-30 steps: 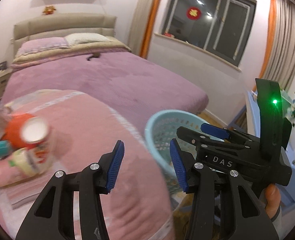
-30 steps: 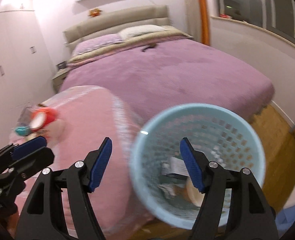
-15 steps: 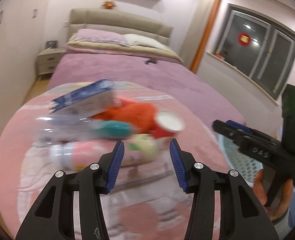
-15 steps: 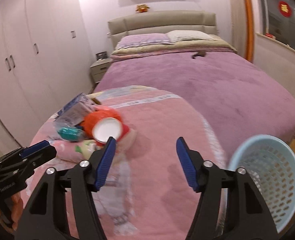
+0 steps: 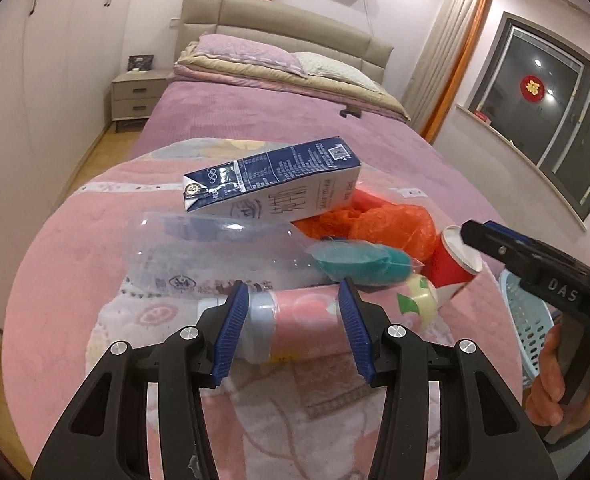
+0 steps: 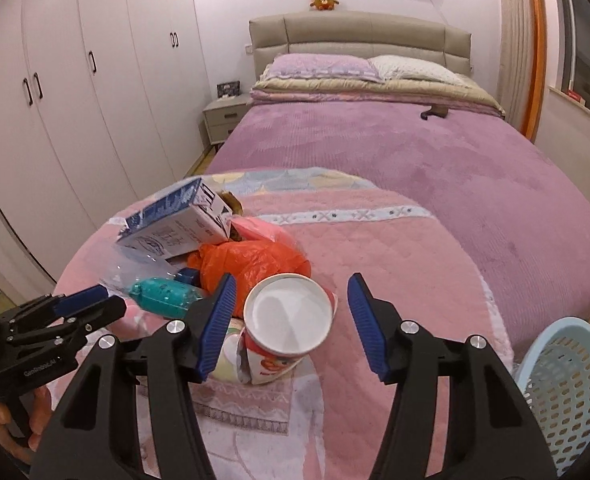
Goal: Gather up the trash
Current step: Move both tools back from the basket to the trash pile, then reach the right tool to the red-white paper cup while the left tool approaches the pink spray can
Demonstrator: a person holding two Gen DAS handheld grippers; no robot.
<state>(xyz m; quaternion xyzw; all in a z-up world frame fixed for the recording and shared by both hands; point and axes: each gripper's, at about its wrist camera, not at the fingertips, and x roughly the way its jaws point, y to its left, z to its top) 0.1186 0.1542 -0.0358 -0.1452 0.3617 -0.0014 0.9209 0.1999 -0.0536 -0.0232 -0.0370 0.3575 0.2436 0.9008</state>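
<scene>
Glossy carton [image 5: 279, 184], perforated plastic basket [image 6: 567, 388].

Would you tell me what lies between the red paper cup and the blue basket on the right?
In the right wrist view, only bare pink quilt lies between the red paper cup and the blue basket, apart from the open right gripper's own finger.

I'm working in a home bedroom: a made bed [image 6: 395, 152] with padded headboard [image 6: 359, 36], pillows [image 5: 247, 54], nightstand [image 5: 137, 94], white built-in wardrobes [image 6: 75, 80], and a curtained window [image 5: 551, 120].
</scene>
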